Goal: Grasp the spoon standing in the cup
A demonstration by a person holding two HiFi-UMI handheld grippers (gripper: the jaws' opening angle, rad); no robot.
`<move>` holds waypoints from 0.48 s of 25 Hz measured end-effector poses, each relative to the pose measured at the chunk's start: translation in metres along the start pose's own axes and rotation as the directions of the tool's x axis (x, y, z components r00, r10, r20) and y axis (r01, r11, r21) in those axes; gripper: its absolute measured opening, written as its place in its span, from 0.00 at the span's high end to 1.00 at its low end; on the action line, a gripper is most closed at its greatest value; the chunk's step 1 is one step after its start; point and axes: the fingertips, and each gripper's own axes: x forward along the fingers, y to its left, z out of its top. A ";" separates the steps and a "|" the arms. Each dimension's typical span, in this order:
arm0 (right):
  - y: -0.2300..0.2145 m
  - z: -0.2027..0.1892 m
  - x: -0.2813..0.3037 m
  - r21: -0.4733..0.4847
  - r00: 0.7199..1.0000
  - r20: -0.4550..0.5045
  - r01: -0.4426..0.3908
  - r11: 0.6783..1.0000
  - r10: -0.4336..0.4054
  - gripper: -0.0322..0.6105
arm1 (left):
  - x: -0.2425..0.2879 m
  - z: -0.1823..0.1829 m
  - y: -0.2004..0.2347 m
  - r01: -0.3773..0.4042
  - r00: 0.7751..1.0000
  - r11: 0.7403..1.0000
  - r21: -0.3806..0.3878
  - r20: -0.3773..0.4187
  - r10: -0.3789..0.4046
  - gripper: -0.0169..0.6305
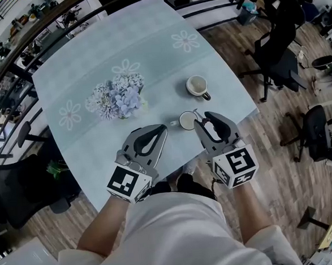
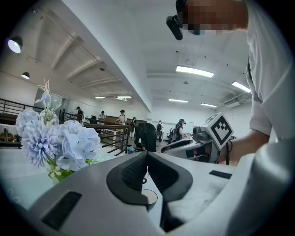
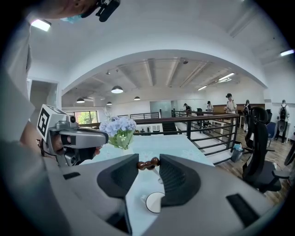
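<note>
A small white cup (image 1: 186, 120) stands near the table's front edge, with a spoon upright in it. The spoon's brown beaded handle end (image 3: 148, 163) shows across the gap at the tips of my right gripper (image 3: 145, 159), and the cup (image 3: 156, 202) lies below the jaws. Those jaws stand apart, and no pad visibly presses on the handle. In the head view the right gripper (image 1: 202, 118) sits just right of the cup. My left gripper (image 1: 163, 128) is left of the cup, shut and empty; its jaws meet in the left gripper view (image 2: 147, 159).
A vase of pale blue flowers (image 1: 118, 97) stands mid-table on the light blue cloth (image 1: 148, 39). A second, handled cup (image 1: 197, 85) sits behind the small one. Black office chairs (image 1: 279, 53) stand on the wooden floor to the right, and a railing runs past the table's far edge.
</note>
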 end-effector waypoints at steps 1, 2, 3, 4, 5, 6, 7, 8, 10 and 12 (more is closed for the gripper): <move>0.000 0.002 -0.001 0.000 1.000 0.005 0.002 1.000 -0.002 0.71 | 0.000 0.002 0.000 0.000 1.000 1.000 0.002 0.002 0.000 0.94; -0.001 0.003 -0.002 -0.001 1.000 0.009 0.003 1.000 -0.003 0.71 | -0.001 0.003 -0.001 0.001 1.000 1.000 0.004 0.003 -0.001 0.94; -0.001 0.004 -0.002 -0.002 1.000 0.011 0.004 1.000 -0.004 0.71 | -0.001 0.004 -0.001 0.001 1.000 1.000 0.005 0.004 -0.001 0.94; 0.000 0.005 -0.003 -0.002 1.000 0.014 0.004 1.000 -0.004 0.71 | -0.002 0.005 -0.002 0.002 1.000 1.000 0.007 0.004 -0.002 0.94; 0.000 0.006 -0.004 -0.002 1.000 0.016 0.003 1.000 -0.003 0.71 | -0.002 0.006 -0.003 0.003 1.000 1.000 0.009 0.004 -0.003 0.94; 0.001 0.007 -0.005 -0.002 1.000 0.018 0.001 1.000 -0.001 0.71 | -0.003 0.007 -0.004 0.003 1.000 1.000 0.011 0.005 -0.003 0.94; 0.002 0.007 -0.006 -0.003 1.000 0.022 -0.001 1.000 0.001 0.71 | -0.003 0.008 -0.005 0.002 1.000 1.000 0.013 0.006 -0.002 0.94; 0.003 0.008 -0.007 -0.003 1.000 0.027 -0.004 1.000 0.004 0.71 | -0.004 0.008 -0.005 0.002 1.000 1.000 0.014 0.007 -0.002 0.94; 0.004 0.010 -0.009 -0.005 0.999 0.036 -0.009 1.000 0.010 0.71 | -0.005 0.010 -0.006 0.000 1.000 1.000 0.017 0.009 -0.001 0.94; 0.005 0.011 -0.010 -0.005 0.999 0.041 -0.013 1.000 0.013 0.71 | -0.005 0.011 -0.007 0.001 1.000 1.000 0.020 0.009 -0.001 0.94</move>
